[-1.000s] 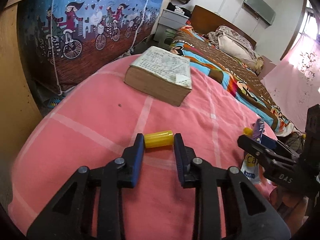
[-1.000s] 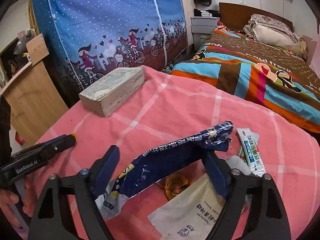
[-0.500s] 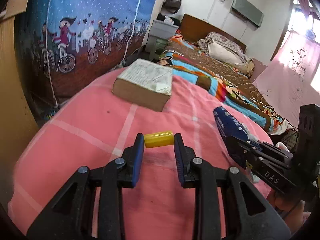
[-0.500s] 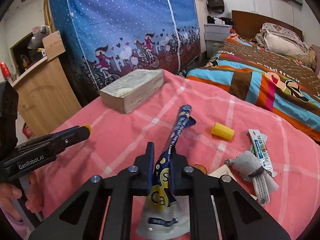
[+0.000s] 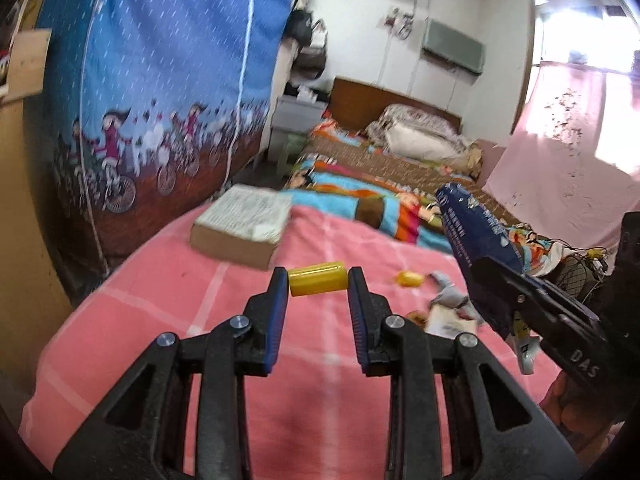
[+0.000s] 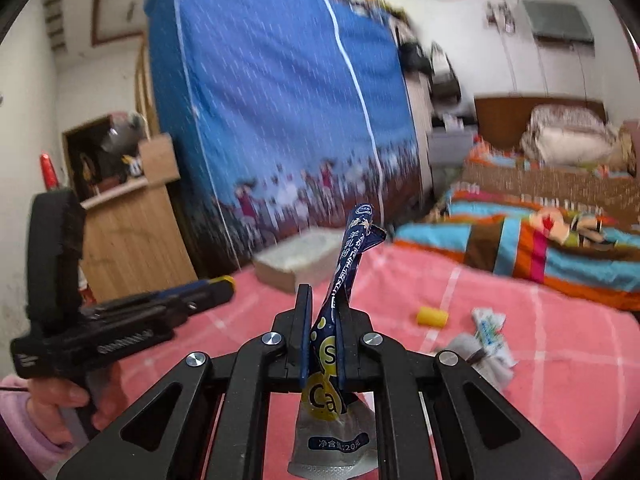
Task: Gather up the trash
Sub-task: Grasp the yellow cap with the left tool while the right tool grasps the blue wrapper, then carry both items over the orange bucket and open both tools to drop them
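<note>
While the left gripper (image 5: 318, 280) is held above the pink checked blanket (image 5: 168, 308), a small yellow cylinder (image 5: 317, 279) is clamped end to end between its narrowly parted fingers (image 5: 278, 300). Beside it, the right gripper (image 6: 323, 312) is closed almost completely, its fingers having just been brought together on a dark blue wrapper (image 6: 348, 264), which is pinched flat between them and stands up past the tips, with its silver end hanging below. Farther out on the blanket, a second yellow cylinder (image 6: 432, 316), a grey wad (image 6: 480, 356) and a white-and-green sachet (image 6: 490, 330) are left lying near one another, clear of both grippers. Beyond these, a thick book (image 5: 244, 226) is seen lying flat at the blanket's far edge, and behind it a blue cloth printed with cyclists (image 5: 160, 80) is hung.
</note>
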Demonstrator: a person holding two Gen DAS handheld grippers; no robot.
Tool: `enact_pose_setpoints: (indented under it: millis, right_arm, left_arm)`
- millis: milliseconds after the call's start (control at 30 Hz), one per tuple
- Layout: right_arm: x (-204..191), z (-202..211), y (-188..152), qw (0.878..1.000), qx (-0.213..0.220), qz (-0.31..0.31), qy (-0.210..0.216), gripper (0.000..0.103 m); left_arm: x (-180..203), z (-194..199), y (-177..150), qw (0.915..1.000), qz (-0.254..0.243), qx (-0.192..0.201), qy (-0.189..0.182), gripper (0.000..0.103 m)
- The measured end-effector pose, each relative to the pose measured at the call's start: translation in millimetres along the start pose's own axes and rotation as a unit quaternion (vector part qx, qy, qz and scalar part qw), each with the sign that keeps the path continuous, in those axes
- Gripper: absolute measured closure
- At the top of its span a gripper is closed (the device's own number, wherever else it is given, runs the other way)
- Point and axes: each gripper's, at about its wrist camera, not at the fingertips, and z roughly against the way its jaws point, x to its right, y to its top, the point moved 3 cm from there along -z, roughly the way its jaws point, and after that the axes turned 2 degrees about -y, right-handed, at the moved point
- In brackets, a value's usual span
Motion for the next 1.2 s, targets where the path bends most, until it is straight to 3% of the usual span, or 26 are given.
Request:
enact_pose_setpoints:
  millis: [167, 367, 600, 900, 1200]
  right_arm:
    - [10, 40, 9, 0.998, 0.062, 0.012, -0.025, 0.095]
    - [36, 86, 15, 0.992, 0.105, 0.019, -0.071, 0.095]
    - [71, 134, 17, 0.980, 0.142, 0.027, -0.136, 0.095]
    - [124, 191, 15, 0.957, 0.180, 0.014, -0.227, 0.095]
    - [180, 233, 0, 0.938, 0.163, -0.038, -0.303, 0.095]
  left_arm:
    - [36, 14, 5, 0.9981, -0.032, 0.047, -0.022, 0.085]
    - [94, 26, 7, 0.9906, -0.074, 0.098, -0.059, 0.085]
    - [156, 26, 11, 0.9806, -0.114, 0.121, -0.104, 0.085]
    - [233, 19, 6, 0.9640, -0.168, 0.123, -0.165, 0.085]
    - [309, 5, -15, 0.9450, -0.215, 0.086, -0.231, 0.085]
